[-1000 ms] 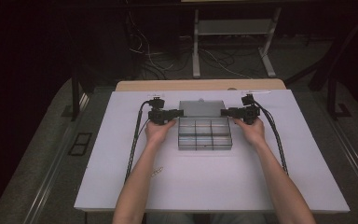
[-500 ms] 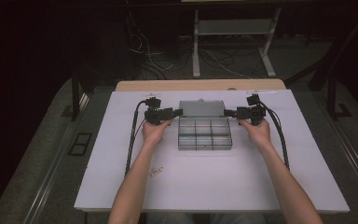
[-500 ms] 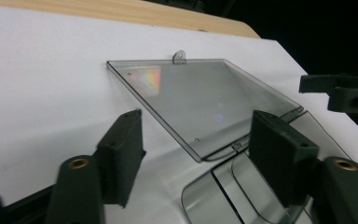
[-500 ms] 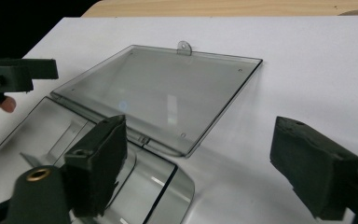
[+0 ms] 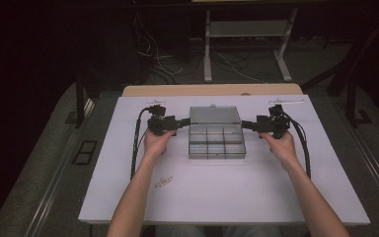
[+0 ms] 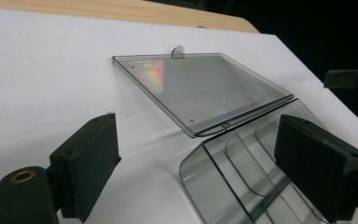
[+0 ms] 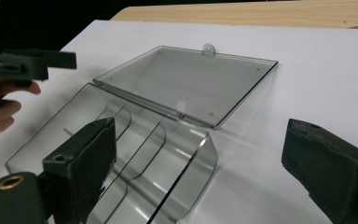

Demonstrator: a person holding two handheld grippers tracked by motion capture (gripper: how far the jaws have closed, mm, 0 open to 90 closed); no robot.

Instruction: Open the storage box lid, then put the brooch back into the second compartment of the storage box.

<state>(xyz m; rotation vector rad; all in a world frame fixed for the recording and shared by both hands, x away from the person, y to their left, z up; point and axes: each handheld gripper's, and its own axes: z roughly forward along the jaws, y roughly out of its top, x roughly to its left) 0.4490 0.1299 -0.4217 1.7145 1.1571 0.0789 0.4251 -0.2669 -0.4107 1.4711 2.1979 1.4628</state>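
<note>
On the white bench [image 5: 217,192], the clear plastic box with little compartments [image 5: 216,143] is seen in the middle with its lid laid open, flanked by the left gripper [image 5: 183,122] and right gripper [image 5: 246,124], fingers wide apart and holding nothing, so maybe something is to be picked up next.

Both grippers black: left gripper [image 5: 180,123] and right gripper [image 5: 249,125] have blocky matte jaws, brass-coloured pivot bushing [image 6: 22,176], black cables [image 5: 136,143]. Forearms bare, no sleeves.
</note>
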